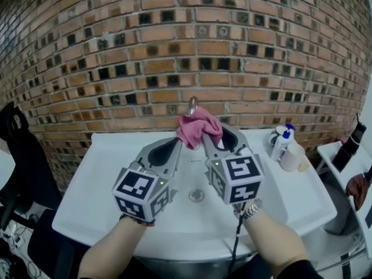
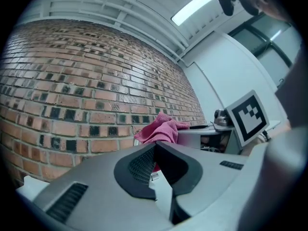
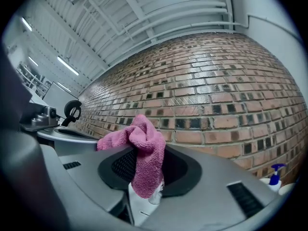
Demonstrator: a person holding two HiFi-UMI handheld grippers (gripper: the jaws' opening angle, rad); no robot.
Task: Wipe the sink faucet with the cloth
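Right tongs (image 1: 210, 137) grip the pink cloth (image 1: 199, 127), which bunches above their tips, in front of the faucet's (image 1: 193, 103) lower part at the back edge of the sink (image 1: 87, 182). Left tongs (image 1: 178, 140) are closed, pads together, tips just beside the cloth. A brick wall (image 1: 116, 51) rises close behind the faucet. Below, the basin lies open around the drain (image 1: 196, 195). Bottles (image 1: 283, 143) stand on the right rim.

No legible words, brands or numbers; only black-and-white square markers on the left cube (image 1: 142, 192) and right cube (image 1: 236, 178).
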